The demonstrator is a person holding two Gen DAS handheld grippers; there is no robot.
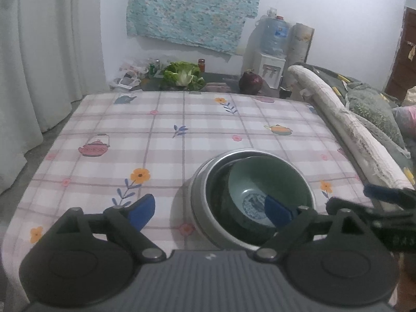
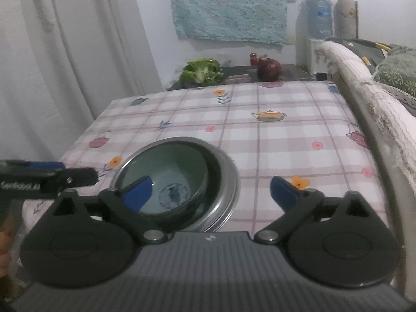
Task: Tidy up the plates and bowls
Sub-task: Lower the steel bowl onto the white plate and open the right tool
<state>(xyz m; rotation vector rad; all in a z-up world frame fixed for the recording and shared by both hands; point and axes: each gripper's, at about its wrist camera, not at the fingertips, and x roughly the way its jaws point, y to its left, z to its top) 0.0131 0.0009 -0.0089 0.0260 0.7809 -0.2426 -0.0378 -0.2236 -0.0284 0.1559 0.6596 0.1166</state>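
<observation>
A checked cloth (image 1: 166, 119) printed with teapots and flowers is covering the table, white curtains hanging along the left and a blue fabric on the wall behind. Near the front edge a green bowl (image 1: 249, 179) is sitting tilted inside a steel bowl (image 1: 200, 195), leaning toward its right wall; a blue emblem is showing at its bottom. The left gripper (image 1: 210, 212) is hovering over the stack, jaws standing wide, nothing between the pads; its right pad is showing over the green bowl. The right gripper (image 2: 210, 191) is hanging just right of the stack, jaws spread fully, empty too. Beyond the far edge, lettuce (image 1: 183, 75) and a red cabbage (image 1: 251, 82) are lying on a dark counter, a water dispenser (image 1: 271, 52) beside them.
</observation>
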